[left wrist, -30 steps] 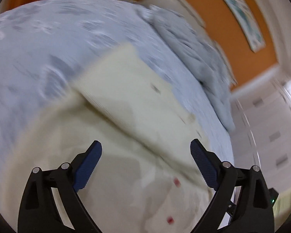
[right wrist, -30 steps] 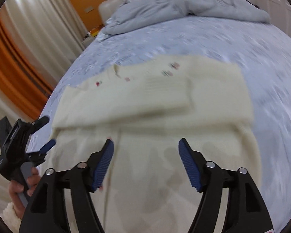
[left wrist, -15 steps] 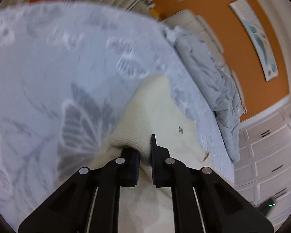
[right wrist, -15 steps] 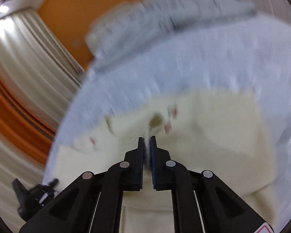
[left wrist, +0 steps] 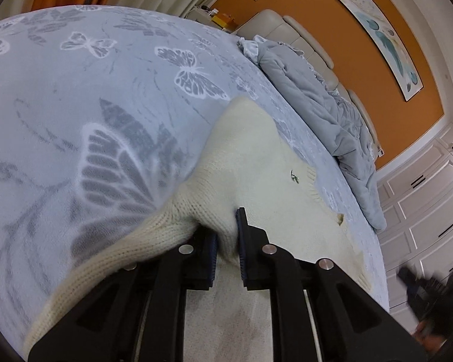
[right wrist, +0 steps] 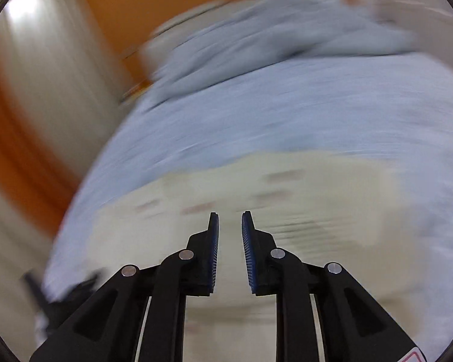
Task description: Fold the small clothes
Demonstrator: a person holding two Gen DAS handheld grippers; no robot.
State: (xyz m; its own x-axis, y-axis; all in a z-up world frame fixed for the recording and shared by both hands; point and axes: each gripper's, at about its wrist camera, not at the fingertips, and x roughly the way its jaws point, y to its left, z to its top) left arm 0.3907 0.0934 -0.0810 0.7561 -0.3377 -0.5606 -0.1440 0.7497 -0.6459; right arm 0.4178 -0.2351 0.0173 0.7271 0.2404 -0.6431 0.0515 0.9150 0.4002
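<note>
A cream knit sweater [left wrist: 256, 157] lies spread on the bed, one edge bunched up into a fold. My left gripper [left wrist: 226, 235] is shut on that raised fold, with the knit pinched between its blue pads [left wrist: 242, 241]. In the right wrist view, which is motion-blurred, the sweater [right wrist: 317, 211] shows as a pale band. My right gripper [right wrist: 229, 220] hangs over it with its jaws opening. A narrow gap stands between the pads, and I see no cloth pinched in it. The right gripper [left wrist: 432, 301] also shows as a dark blur at the lower right of the left wrist view.
The bed has a light blue sheet with grey butterflies [left wrist: 75, 90]. A crumpled grey duvet [left wrist: 317, 96] lies along the far side by a beige headboard [left wrist: 302, 33]. White wardrobe doors [left wrist: 432, 199] stand to the right, and curtains [right wrist: 30, 90] to the left.
Both grippers went from wide open to closed on the sweater. The left one still pinches a fold and has dipped lower. The right one has swept sideways and its pads have parted again.
</note>
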